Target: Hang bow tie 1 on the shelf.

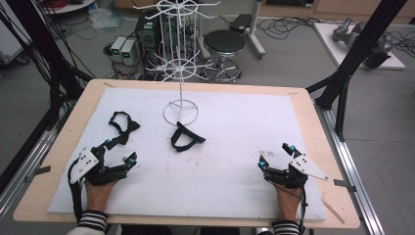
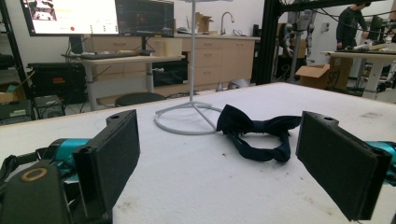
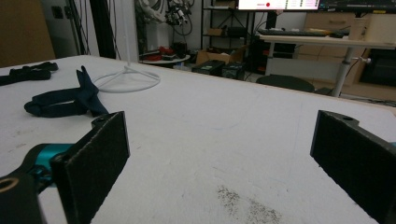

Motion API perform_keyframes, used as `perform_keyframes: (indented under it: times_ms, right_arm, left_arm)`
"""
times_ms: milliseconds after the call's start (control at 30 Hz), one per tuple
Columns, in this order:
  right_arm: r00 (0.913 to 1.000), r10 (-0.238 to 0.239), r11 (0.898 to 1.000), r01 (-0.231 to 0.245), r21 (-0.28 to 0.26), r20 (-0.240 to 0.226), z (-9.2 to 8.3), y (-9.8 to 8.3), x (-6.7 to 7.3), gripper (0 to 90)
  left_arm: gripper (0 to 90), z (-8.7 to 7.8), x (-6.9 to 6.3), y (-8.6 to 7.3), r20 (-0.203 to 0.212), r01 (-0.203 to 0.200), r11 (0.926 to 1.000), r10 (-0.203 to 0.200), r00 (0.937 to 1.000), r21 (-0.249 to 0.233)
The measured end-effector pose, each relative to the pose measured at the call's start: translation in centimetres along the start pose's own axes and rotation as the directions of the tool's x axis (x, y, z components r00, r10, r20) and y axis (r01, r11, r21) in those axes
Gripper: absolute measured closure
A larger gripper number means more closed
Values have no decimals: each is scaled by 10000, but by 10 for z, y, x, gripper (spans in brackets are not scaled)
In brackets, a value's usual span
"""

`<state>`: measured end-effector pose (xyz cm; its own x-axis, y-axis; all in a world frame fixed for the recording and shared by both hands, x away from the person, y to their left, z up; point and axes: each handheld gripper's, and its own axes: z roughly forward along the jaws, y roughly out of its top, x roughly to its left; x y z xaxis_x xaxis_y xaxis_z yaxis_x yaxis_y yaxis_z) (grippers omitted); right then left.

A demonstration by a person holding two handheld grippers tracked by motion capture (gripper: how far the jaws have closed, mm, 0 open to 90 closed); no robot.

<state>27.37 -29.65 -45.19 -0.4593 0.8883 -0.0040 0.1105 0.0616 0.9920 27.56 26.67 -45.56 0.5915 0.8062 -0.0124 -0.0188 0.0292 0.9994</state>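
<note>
Left claw (image 1: 119, 152) rests released on the bench (image 1: 58, 147), just near a bow tie (image 1: 122, 128) at far left; right claw (image 1: 275, 155) is likewise released, holding nothing. Judging by this, grasping hasn't begun: next, close on that tie. No legible writing anywhere.

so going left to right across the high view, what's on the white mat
left claw → bow tie on the left → second bow tie near the stand → right claw. The white wire stand's ring base sits just behind that second bow tie, so its place in the order is unclear.
</note>
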Motion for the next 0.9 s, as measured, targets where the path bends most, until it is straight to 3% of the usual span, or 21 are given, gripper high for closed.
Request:
perform_keyframes:
  times_ms: [533,800,900]
  right_arm:
    - [10000,-34,10000,34,-43,-26,0,0,-1,39]
    - [10000,-14,10000,13,-55,-32,0,0,-1,38]
    - [10000,23,10000,-23,-44,-18,0,0,-1,38]
  left_arm:
    - [140,-1,1,0,23,71,10000,-71,10000,-56]
    - [140,-1,4,1,67,405,9992,-405,9992,-1]
    - [139,0,6,6,268,487,9988,-488,9984,40]
